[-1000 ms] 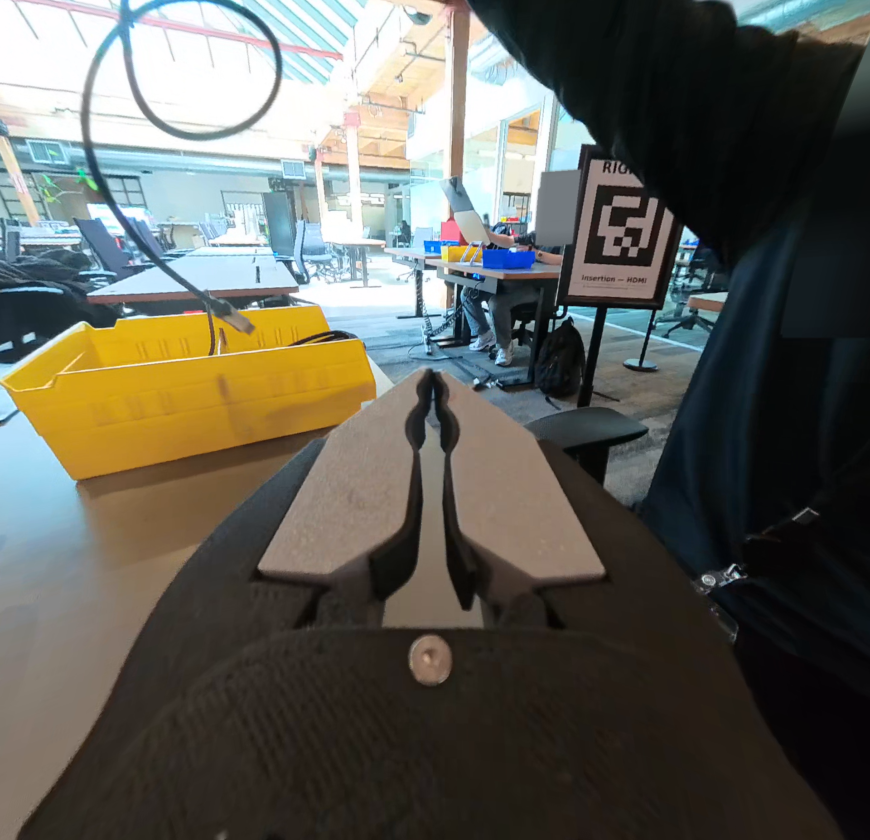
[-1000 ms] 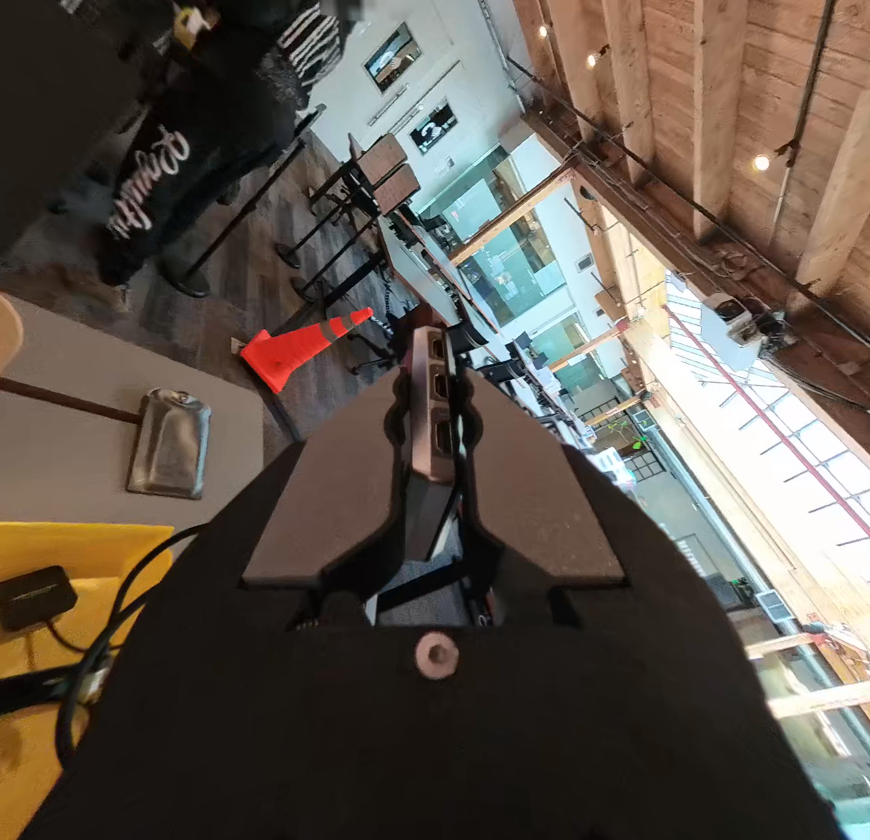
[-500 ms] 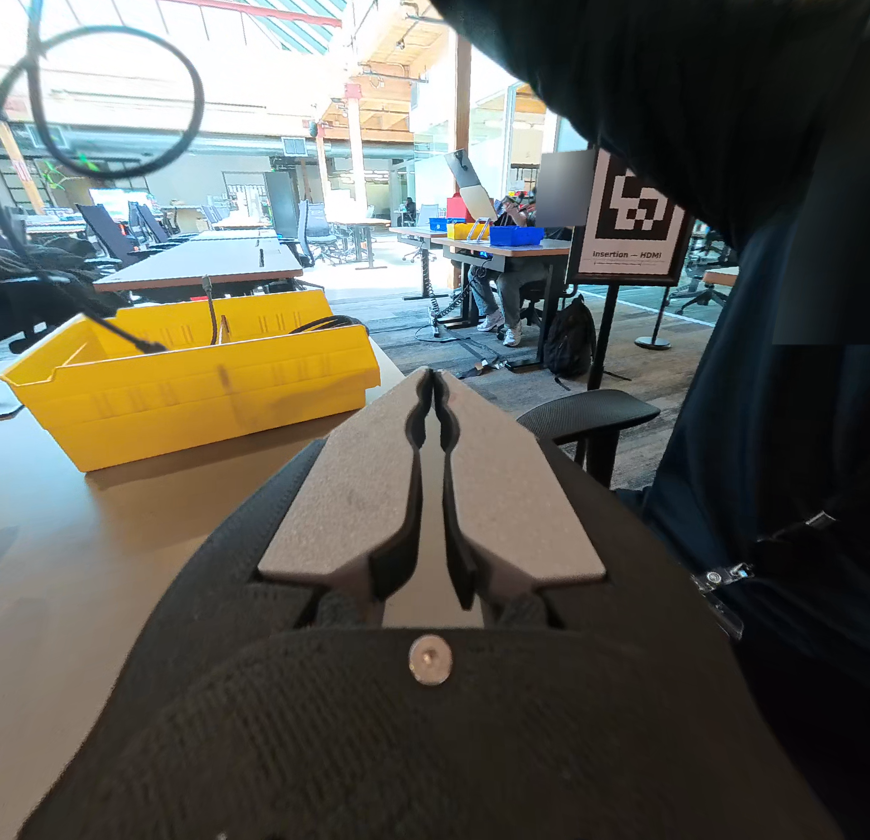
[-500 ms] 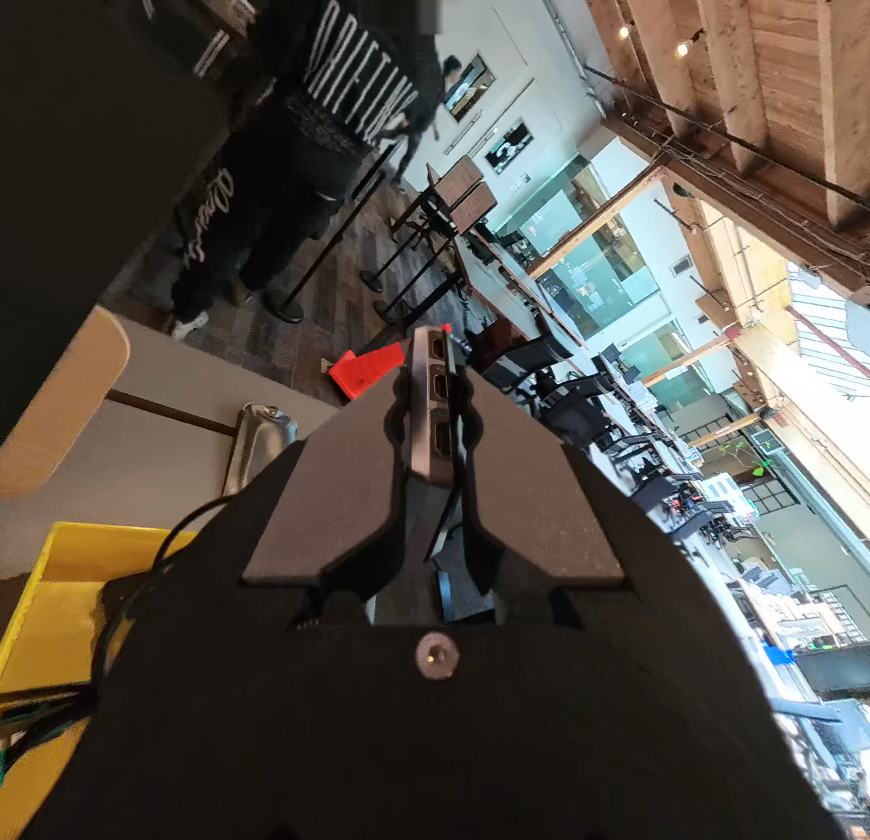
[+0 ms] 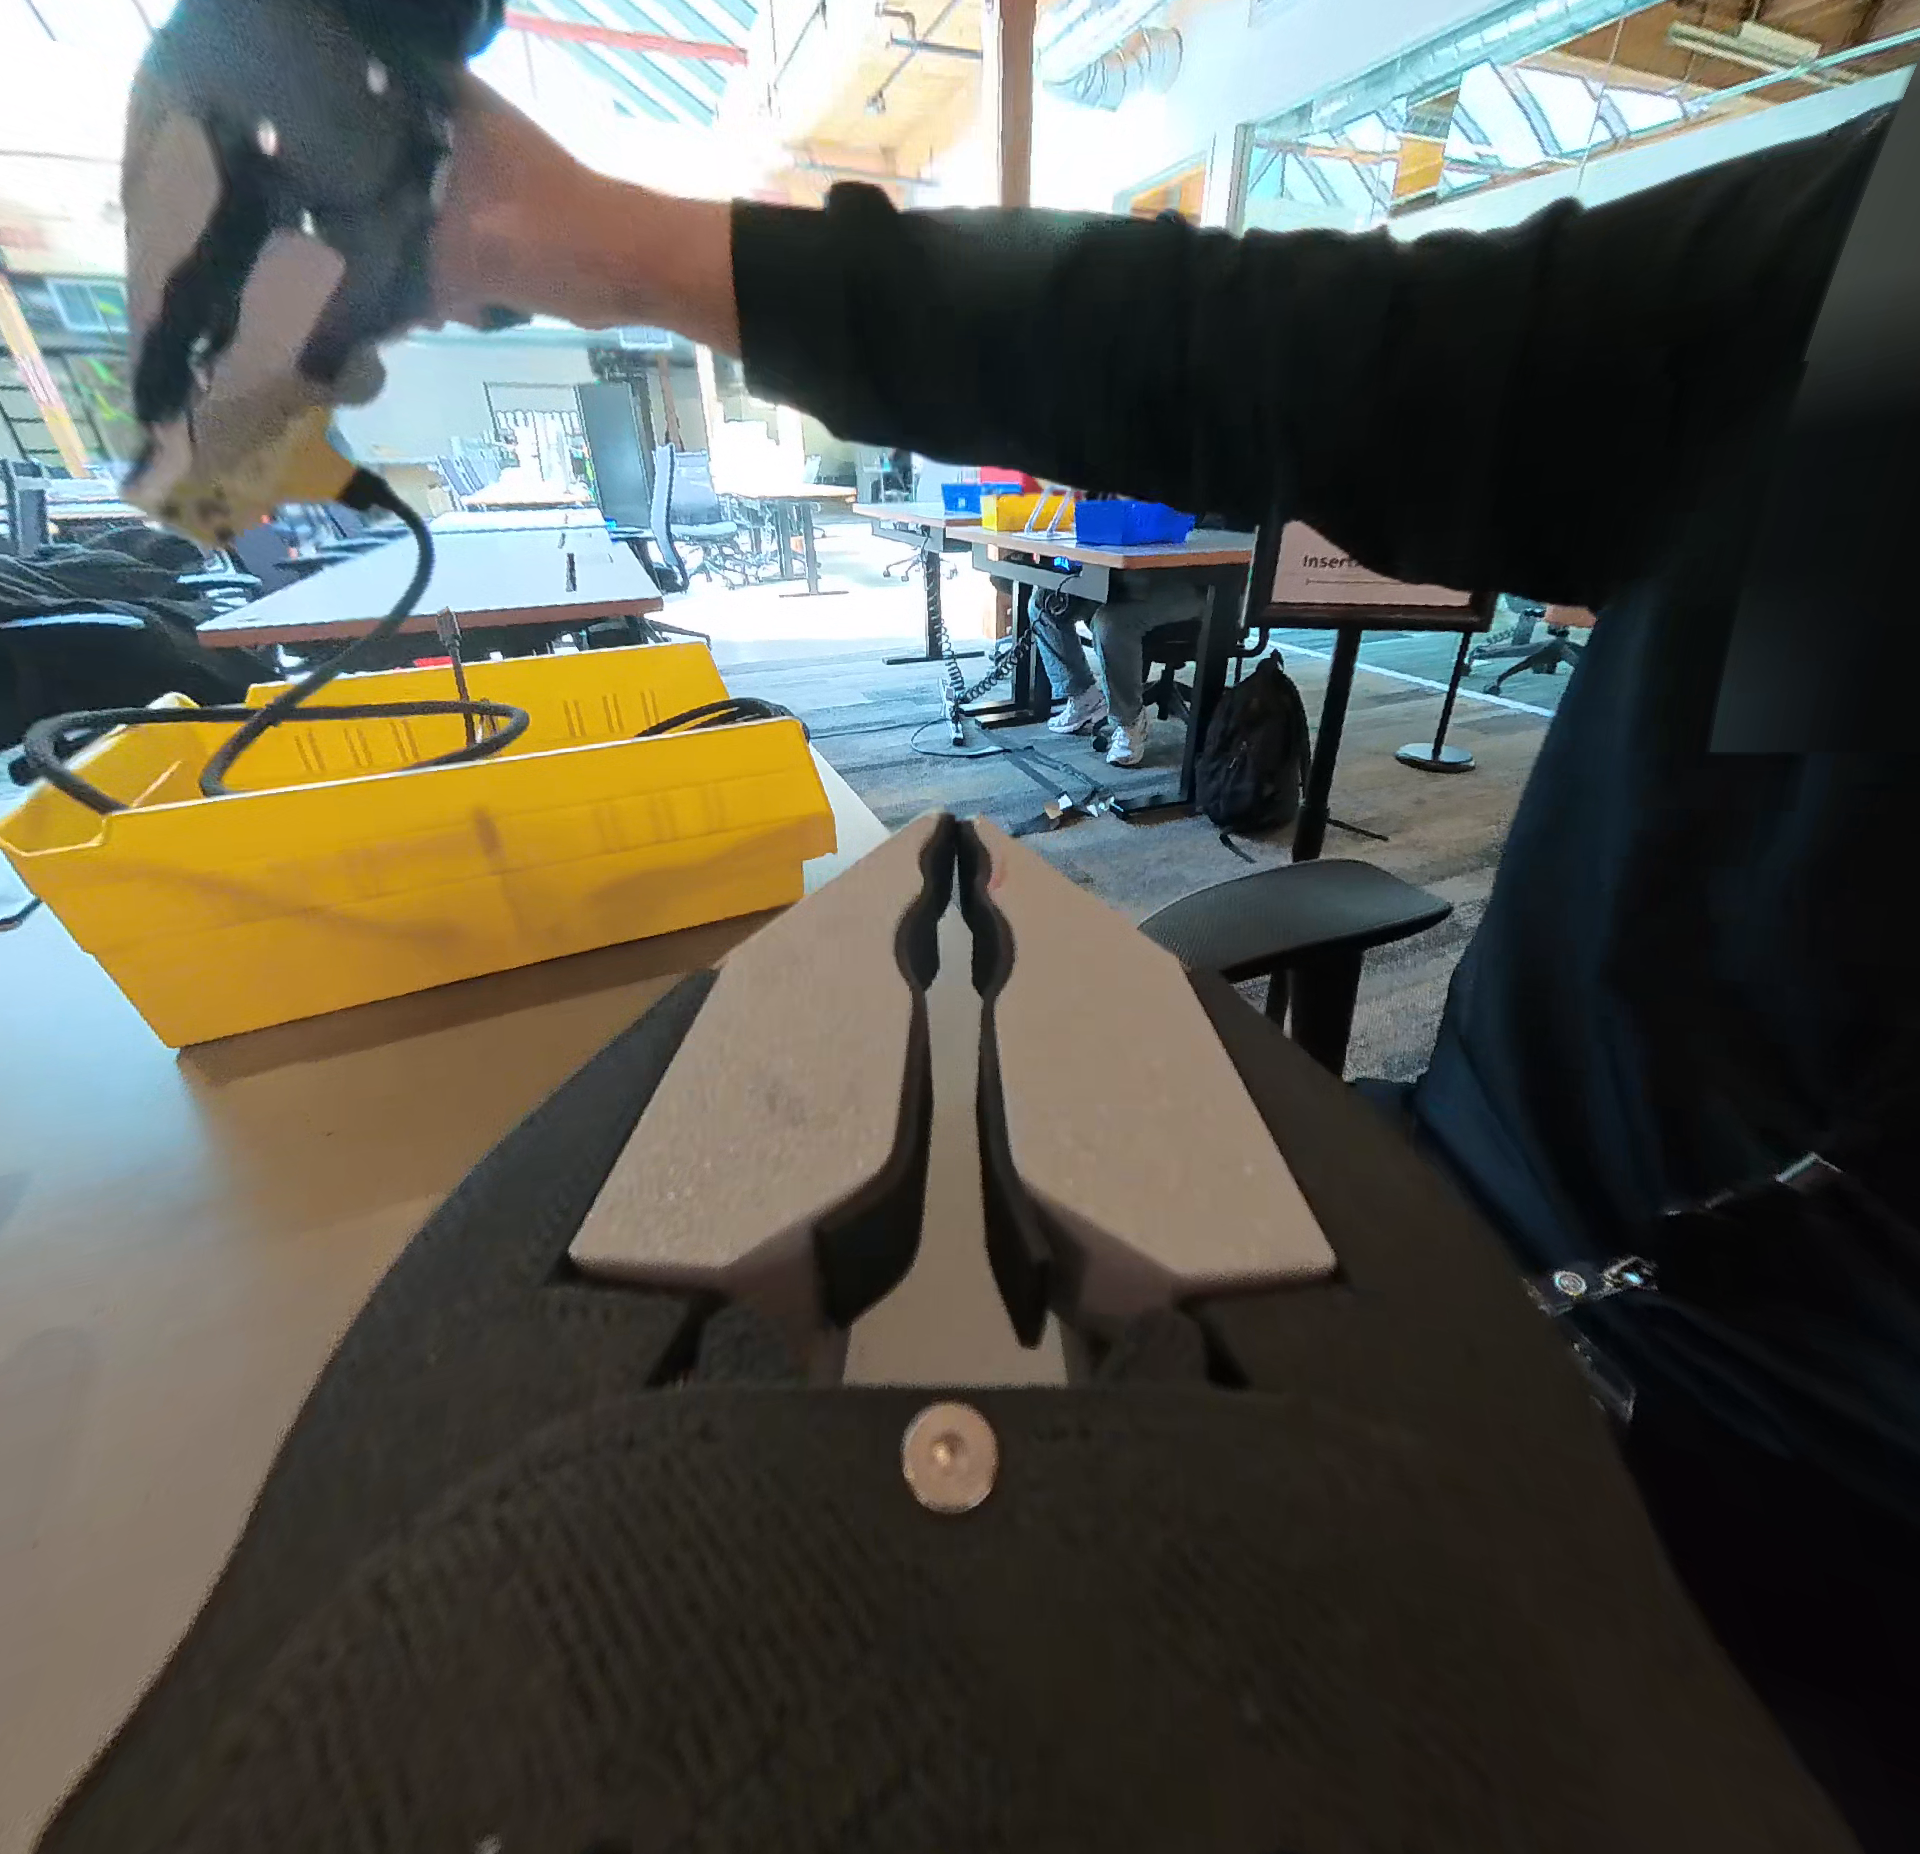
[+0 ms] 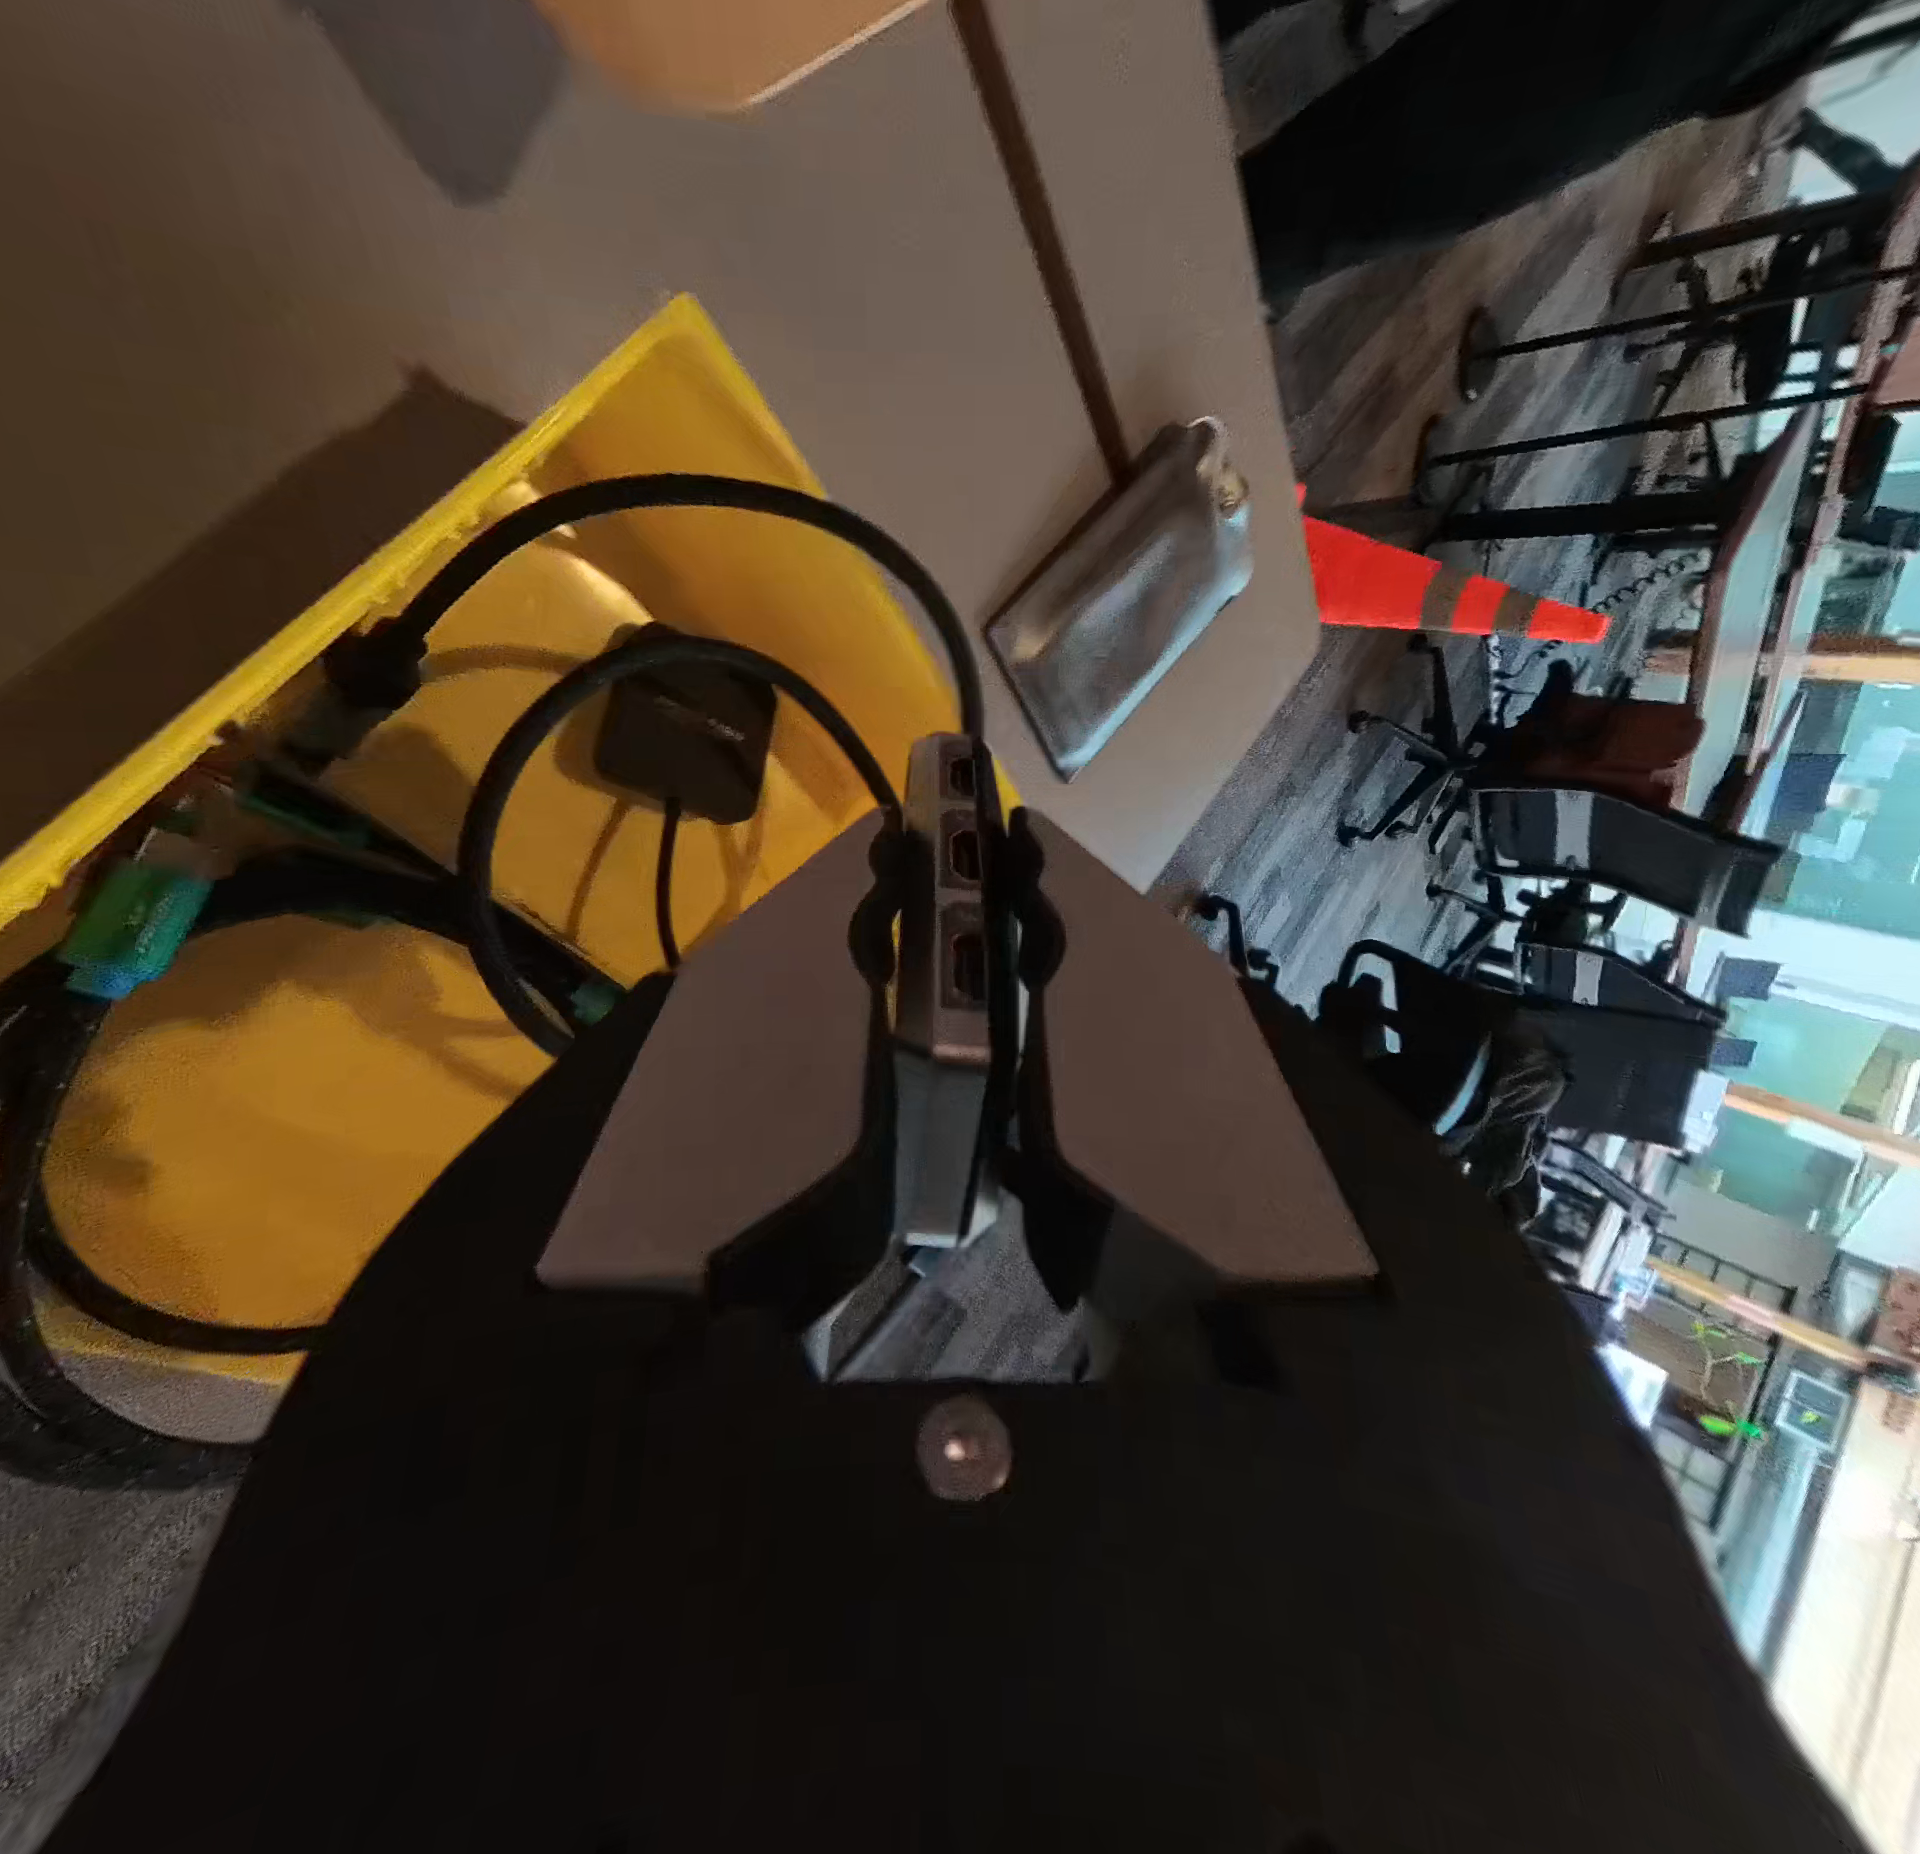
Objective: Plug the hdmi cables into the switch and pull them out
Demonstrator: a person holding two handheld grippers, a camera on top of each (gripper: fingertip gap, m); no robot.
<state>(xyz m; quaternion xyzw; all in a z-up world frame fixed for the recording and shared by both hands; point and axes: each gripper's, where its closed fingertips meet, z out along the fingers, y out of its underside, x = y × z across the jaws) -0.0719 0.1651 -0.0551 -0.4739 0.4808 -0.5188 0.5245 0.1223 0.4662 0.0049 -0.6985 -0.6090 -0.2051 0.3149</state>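
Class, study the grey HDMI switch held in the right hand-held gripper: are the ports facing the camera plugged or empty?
Empty: the grey HDMI switch shows three open ports with no plug inside.
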